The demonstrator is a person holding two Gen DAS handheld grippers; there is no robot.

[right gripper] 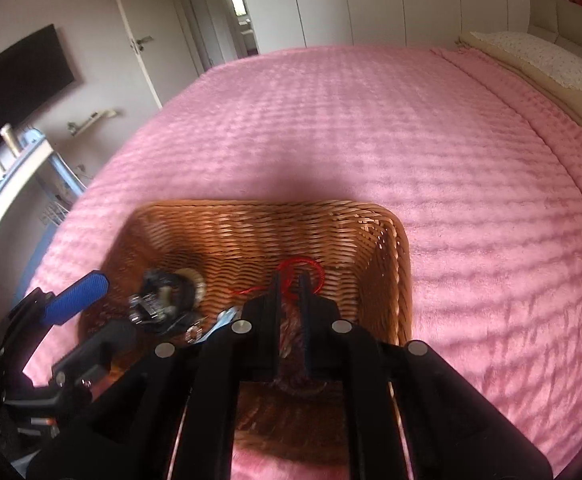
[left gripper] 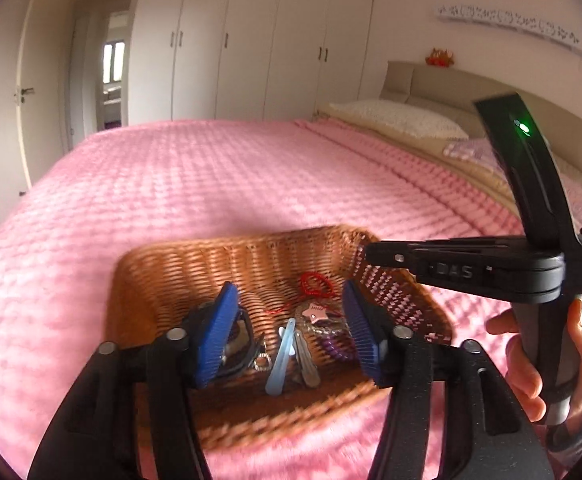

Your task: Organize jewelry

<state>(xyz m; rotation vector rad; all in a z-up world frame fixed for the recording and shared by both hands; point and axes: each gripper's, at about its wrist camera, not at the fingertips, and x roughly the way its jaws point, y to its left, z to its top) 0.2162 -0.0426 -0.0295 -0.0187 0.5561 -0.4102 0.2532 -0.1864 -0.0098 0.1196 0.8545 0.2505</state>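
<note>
A wicker basket (left gripper: 227,256) (right gripper: 251,224) sits on the pink bedspread and holds jewelry. In it lie a red cord bracelet (left gripper: 315,284) (right gripper: 315,270), a pink star charm (left gripper: 315,312), a pale blue clip (left gripper: 281,356), purple beads (left gripper: 337,350) and a dark wristwatch (left gripper: 237,346) (right gripper: 163,300). My left gripper (left gripper: 289,334) is open, its blue pads straddling the pile inside the basket. My right gripper (right gripper: 290,280) is nearly shut above the basket by the red cord; nothing shows between its fingers. Its body (left gripper: 471,268) hangs over the basket's right rim in the left wrist view.
The pink bedspread (right gripper: 371,128) stretches far and right of the basket. Pillows (left gripper: 399,120) and a headboard lie at the right. White wardrobes (left gripper: 251,40) and a door (left gripper: 27,92) stand behind. A desk (right gripper: 15,176) is at the left of the bed.
</note>
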